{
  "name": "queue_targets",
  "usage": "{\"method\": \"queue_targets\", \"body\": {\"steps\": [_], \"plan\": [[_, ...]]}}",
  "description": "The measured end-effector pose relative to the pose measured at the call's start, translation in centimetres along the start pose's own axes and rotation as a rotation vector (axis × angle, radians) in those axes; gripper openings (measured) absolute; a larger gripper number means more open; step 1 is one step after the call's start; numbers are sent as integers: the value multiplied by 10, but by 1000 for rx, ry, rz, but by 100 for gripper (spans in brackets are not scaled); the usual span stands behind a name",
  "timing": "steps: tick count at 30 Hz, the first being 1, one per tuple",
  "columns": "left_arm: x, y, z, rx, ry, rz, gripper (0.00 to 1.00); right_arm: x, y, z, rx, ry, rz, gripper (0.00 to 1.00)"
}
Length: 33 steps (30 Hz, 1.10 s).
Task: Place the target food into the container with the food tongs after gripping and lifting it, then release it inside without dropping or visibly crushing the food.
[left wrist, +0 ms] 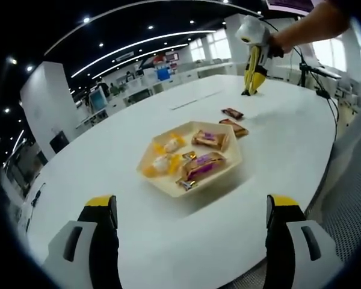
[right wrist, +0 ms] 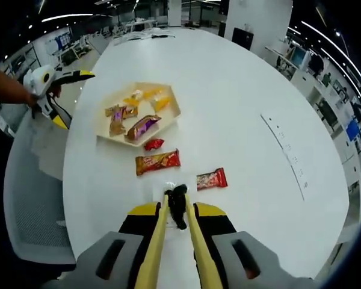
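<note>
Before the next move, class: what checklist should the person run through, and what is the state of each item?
1. Right gripper clamps the tongs: ok.
2. Tongs carry no food, tips down at the table: ok.
3. Loose snacks lie ahead of the tongs: red-and-white snack, orange snack, small red snack: ok.
4. Tray has bare room for another snack: ok.
5. Left gripper is open and apart from the tray: ok.
6. Which snack is the target: cannot tell.
</note>
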<state>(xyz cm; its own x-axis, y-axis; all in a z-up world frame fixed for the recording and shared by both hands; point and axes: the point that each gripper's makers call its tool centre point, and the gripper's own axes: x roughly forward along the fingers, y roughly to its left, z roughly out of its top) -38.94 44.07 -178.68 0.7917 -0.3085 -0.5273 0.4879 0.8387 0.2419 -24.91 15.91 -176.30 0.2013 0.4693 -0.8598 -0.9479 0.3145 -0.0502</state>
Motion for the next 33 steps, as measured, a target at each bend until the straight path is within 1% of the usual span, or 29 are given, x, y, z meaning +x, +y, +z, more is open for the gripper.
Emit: {"method": "queue_targets", "body": {"steps": [8,18,22,24,26,27,30,33], "plan": [[0,-1,1,1,-6,-3,99,0,0,12,-5,-6,-9,20],[-1,-1,2,4,-7,-2,99,0,4,34,-7,-13,-13,20],[0,-2,0,10,-3,-6,99,5,9,49,-15,-20,-8,20],[-1,-4,3,7,-13,-14,98,7,12,56,-19,-24,-2,20],[-1,-4,2,10,-8,-15,98,11,17,68,-33,-24,2,20],[-1,-5,3,4,-16,-21,98,12,18,72,-37,-27,3,20],[-1,-6,3,4,-17,-26,98,18,23,88,-51,-31,8,20],[-1,-6,4,10,-18,-27,98,21,28,101,-64,-33,12,20]]}}
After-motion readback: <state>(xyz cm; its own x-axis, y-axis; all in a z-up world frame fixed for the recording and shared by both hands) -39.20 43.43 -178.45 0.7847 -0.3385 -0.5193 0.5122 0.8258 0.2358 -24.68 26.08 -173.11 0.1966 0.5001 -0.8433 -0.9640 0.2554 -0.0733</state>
